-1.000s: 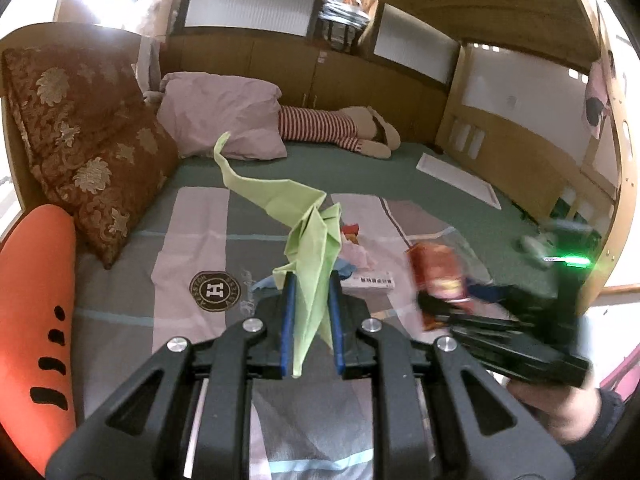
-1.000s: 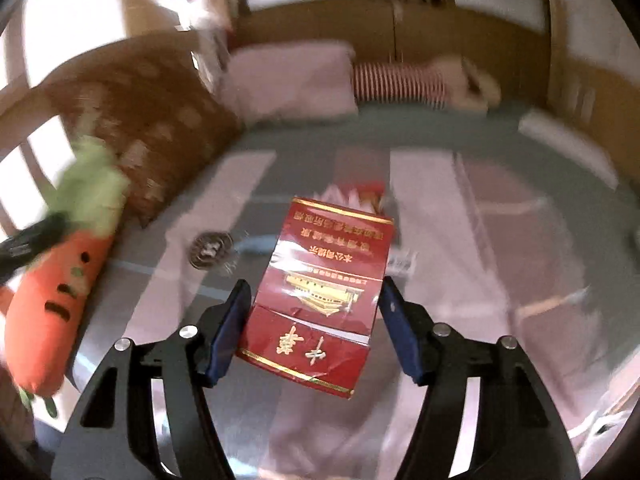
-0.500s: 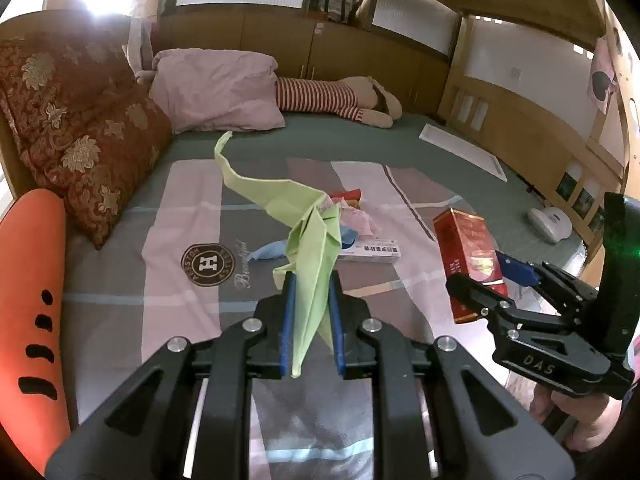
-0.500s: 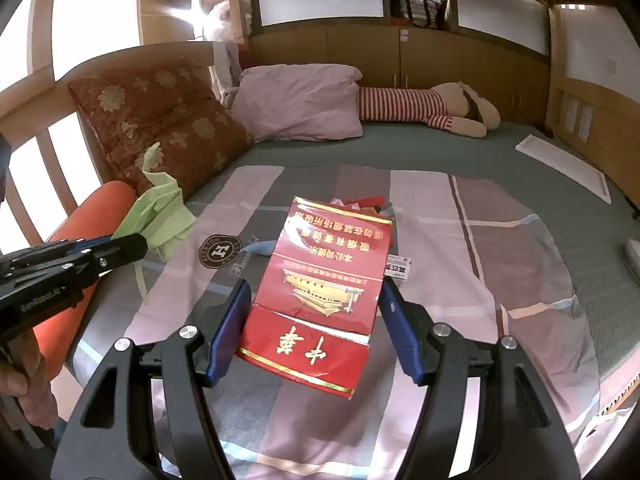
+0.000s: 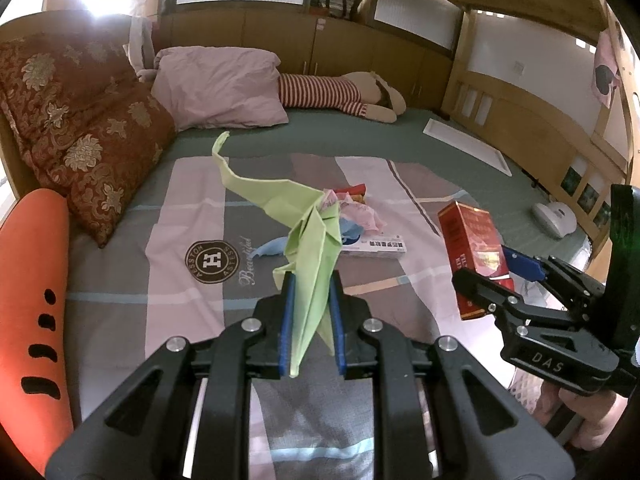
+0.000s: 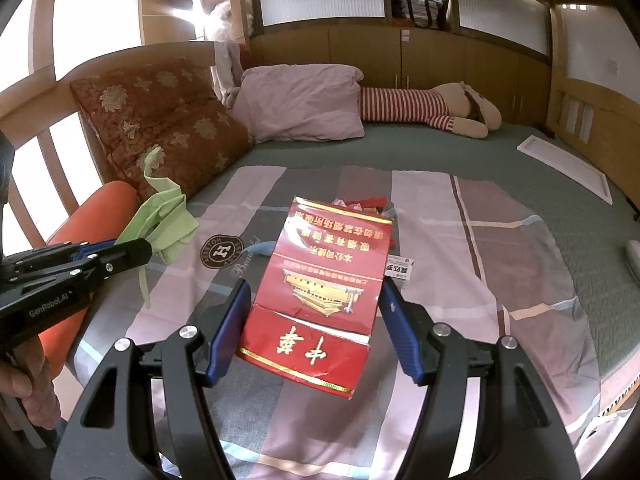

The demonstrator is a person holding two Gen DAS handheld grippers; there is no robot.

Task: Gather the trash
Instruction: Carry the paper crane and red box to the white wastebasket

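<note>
While left jaws pinch green paper (image 5: pixel 310 236), right jaws grip the red carton (image 6: pixel 320 288) lengthwise, pointing forward.

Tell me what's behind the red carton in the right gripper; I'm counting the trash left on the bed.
Past the red carton peek red wrappers, a white printed box and blue scrap. The carton covers the rest of the pile.

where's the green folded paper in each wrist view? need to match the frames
Left wrist: green folded paper at centre, clamped between the left gripper fingers, its tail curling up and left.
Right wrist: same paper at left edge, sticking out of the left gripper tip, in front of the orange cushion.
Shared landmark: round H logo on the bedspread.
</note>
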